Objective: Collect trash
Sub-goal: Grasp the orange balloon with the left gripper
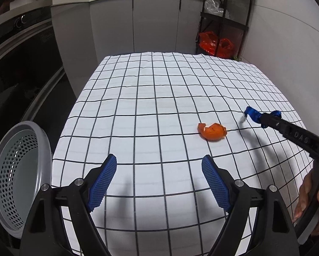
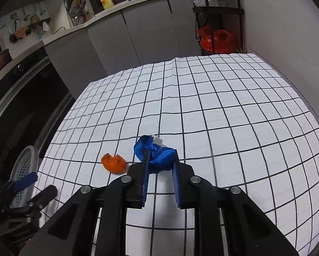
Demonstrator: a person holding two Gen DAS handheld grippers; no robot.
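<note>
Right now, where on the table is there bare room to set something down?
Bare cloth runs from the orange peel to the far edge, also between peel and basket. Crowded only beside the peel, where the right gripper holds a blue strap.

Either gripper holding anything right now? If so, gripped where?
The right gripper is shut on the blue strap, clamping its bunched near end; the far end curls free ahead of the fingertips. The left gripper is open and holds nothing.
</note>
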